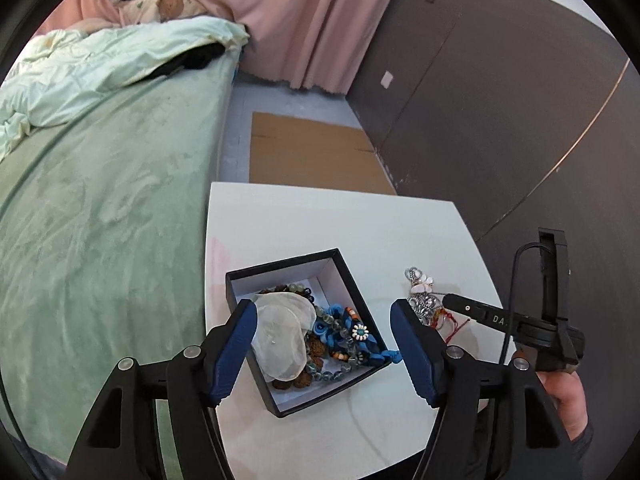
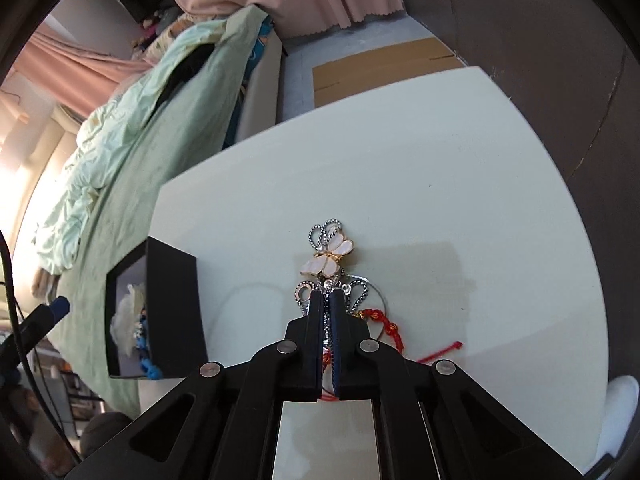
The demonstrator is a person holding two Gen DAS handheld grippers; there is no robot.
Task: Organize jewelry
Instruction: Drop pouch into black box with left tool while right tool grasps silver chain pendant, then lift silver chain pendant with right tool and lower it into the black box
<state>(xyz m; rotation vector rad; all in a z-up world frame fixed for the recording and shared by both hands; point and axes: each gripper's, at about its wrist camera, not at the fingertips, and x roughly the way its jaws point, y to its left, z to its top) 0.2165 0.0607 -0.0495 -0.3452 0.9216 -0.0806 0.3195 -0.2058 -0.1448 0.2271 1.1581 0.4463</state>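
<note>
A black jewelry box [image 1: 342, 276] with a white lining sits on the white table [image 1: 360, 224]. It holds beaded bracelets, blue pieces and a pale shell-like disc [image 1: 284, 338]. My left gripper [image 1: 324, 344] is open and hangs just above the box. A pile of jewelry [image 2: 328, 258] lies right of the box: a silver chain piece, a white butterfly charm and a red cord [image 2: 384, 324]. My right gripper [image 2: 329, 300] is shut on the silver chain piece at table level. The pile [image 1: 420, 292] and the right gripper [image 1: 450, 300] also show in the left wrist view.
A bed with a green cover [image 1: 100, 200] runs along the table's left edge. A flat cardboard sheet [image 1: 312, 156] lies on the floor beyond the table. A dark wall [image 1: 500, 100] stands to the right. The box [image 2: 172, 312] shows at the left in the right wrist view.
</note>
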